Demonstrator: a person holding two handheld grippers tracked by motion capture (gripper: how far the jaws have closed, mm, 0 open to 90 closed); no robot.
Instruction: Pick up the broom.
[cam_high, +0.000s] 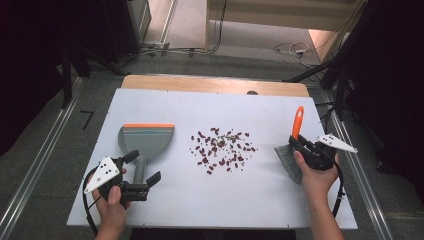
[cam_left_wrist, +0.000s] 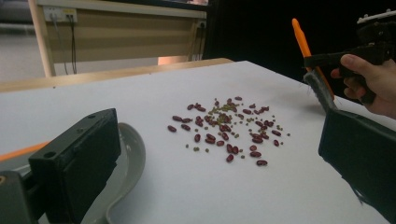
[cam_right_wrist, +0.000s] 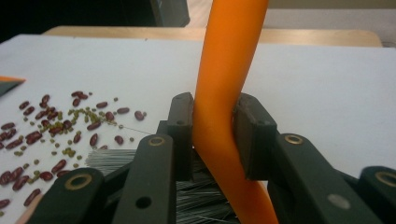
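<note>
Right claw (cam_high: 300, 145) is clamped on the orange handle of the brush (cam_high: 295, 150), with the bristles resting on the table (cam_high: 280, 200) just right of the scattered beans (cam_high: 222, 148). Left claw (cam_high: 145, 167) stands apart, its jaws straddling the handle of the grey dustpan (cam_high: 146, 140) without gripping it. The dustpan lies flat, left of the beans, its orange edge on the far side.
</note>
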